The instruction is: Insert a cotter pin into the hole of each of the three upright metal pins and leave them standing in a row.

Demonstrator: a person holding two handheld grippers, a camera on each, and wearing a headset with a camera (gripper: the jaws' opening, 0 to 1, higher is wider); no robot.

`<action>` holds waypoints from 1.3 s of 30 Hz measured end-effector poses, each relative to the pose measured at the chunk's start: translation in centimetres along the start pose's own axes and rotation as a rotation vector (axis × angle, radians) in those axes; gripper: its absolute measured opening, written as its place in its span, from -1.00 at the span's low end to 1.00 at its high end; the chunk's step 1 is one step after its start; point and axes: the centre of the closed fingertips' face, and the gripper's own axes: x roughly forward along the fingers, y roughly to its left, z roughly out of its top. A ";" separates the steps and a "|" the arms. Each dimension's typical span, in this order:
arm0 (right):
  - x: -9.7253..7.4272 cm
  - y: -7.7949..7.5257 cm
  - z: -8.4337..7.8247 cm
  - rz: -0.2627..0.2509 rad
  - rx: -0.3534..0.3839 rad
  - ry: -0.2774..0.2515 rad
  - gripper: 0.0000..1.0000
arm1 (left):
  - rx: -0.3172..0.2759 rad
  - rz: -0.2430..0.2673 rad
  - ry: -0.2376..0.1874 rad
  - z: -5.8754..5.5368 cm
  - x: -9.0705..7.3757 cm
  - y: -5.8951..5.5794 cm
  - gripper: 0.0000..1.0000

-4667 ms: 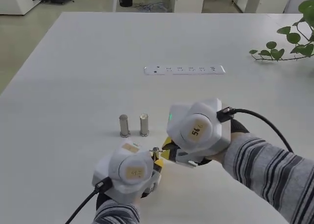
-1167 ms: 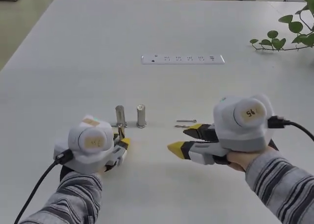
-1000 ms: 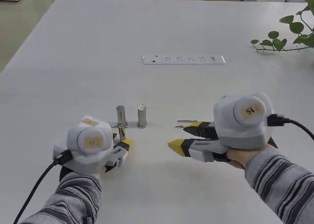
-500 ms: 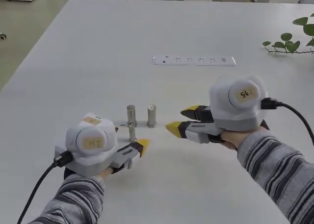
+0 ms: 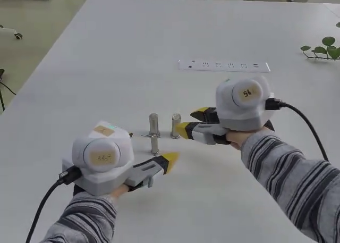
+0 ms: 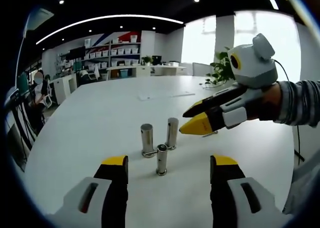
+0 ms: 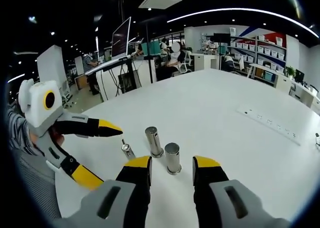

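Three steel pins mid-table, both grippers open and empty.
My left gripper [image 6: 170, 162] has its jaws spread toward the front pin [image 5: 155, 144]. The back-left pin [image 5: 154, 122] and back-right pin [image 5: 176, 125] stand just behind it, well in from the table [image 5: 106, 67] edges. My right gripper [image 5: 191, 122] has its jaws spread beside the back-right one. I judge the pins rigid, polished, slippery, tippy: pinch low on the barrel.

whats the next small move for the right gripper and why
Probably ease the right gripper forward and close on the nearest metal pin: in the right gripper view its jaws stand open with that upright pin centred just beyond them. The left gripper is open too, holding nothing.
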 end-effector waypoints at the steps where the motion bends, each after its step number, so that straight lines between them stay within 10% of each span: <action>1: 0.3 -0.1 0.0 -0.001 0.003 0.001 -0.44 | -0.001 0.001 -0.001 0.0 0.0 0.0 0.33; 21: 3.2 0.0 -1.0 -0.012 0.064 -0.014 -0.71 | -0.016 -0.008 -0.003 0.1 -1.4 -0.1 0.50; 39: 1.8 -0.8 -0.1 -0.148 0.040 -0.067 -0.83 | -0.019 -0.020 -0.004 -0.1 -2.0 -0.7 0.49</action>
